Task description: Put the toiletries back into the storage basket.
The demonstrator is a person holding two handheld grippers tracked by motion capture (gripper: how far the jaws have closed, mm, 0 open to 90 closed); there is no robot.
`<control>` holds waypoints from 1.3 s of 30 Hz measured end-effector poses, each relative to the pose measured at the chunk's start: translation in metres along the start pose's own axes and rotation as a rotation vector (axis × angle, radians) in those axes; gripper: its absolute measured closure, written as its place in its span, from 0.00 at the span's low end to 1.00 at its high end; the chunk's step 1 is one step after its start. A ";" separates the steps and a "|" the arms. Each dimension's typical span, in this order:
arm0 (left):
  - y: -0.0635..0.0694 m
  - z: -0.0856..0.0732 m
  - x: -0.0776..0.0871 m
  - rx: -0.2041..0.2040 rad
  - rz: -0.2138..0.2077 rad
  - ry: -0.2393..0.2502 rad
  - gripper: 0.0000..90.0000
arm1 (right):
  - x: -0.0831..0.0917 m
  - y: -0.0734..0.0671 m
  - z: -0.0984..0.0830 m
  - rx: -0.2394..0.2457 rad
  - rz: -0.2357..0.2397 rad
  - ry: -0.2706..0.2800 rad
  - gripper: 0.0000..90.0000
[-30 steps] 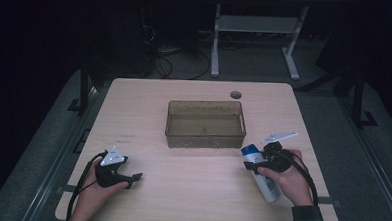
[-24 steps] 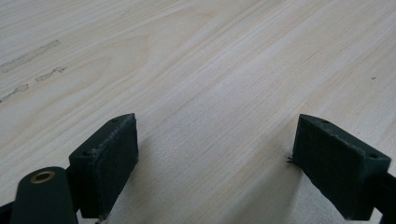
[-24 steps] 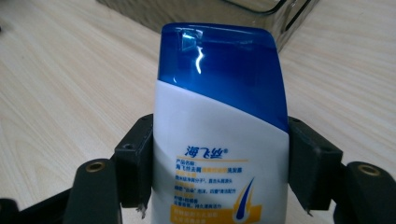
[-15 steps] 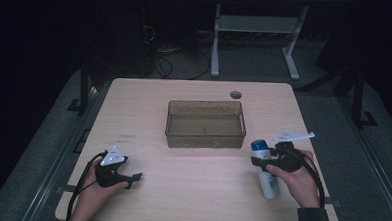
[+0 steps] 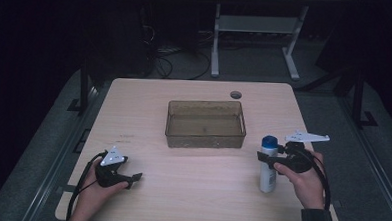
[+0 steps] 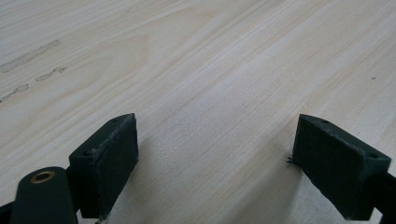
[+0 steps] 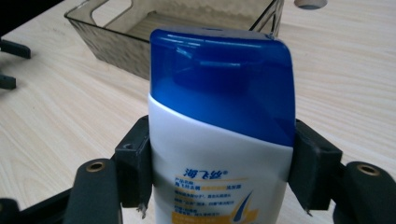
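Between right claw pads, blue-capped bottle, label print legible

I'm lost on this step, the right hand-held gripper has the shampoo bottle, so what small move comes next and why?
Probably carry the shampoo bottle forward-left toward the open smoky plastic bin. The right hand-held gripper is clamped on its sides below the blue cap, the bin looks empty, and the left hand-held gripper rests open on bare table.

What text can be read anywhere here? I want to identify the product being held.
"海飞丝" in blue characters on the white bottle with the blue cap, clamped in the right gripper.
Orange lines of small print beneath it: too blurred to read.
Nothing readable on the tray, the table or the left gripper.
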State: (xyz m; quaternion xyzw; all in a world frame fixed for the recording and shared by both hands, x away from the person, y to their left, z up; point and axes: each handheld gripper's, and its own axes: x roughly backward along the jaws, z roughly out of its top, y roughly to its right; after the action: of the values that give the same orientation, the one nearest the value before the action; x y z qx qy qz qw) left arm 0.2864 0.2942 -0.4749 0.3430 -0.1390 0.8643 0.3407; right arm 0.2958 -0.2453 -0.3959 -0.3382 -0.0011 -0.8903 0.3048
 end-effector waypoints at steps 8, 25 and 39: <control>0.000 0.000 0.000 0.000 0.000 0.001 0.15 | 0.006 0.002 -0.001 -0.002 -0.003 0.068 0.38; 0.000 0.000 0.000 0.000 0.000 0.001 0.15 | 0.019 0.008 0.003 -0.026 -0.001 0.210 0.38; 0.000 0.000 0.000 0.003 0.000 0.002 0.15 | 0.021 0.008 0.018 -0.016 -0.006 0.241 0.38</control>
State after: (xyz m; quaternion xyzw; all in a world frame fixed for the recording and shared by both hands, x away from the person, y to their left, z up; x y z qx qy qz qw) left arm 0.2864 0.2940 -0.4751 0.3424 -0.1375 0.8649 0.3402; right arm 0.2986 -0.2591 -0.3715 -0.2310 0.0418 -0.9254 0.2976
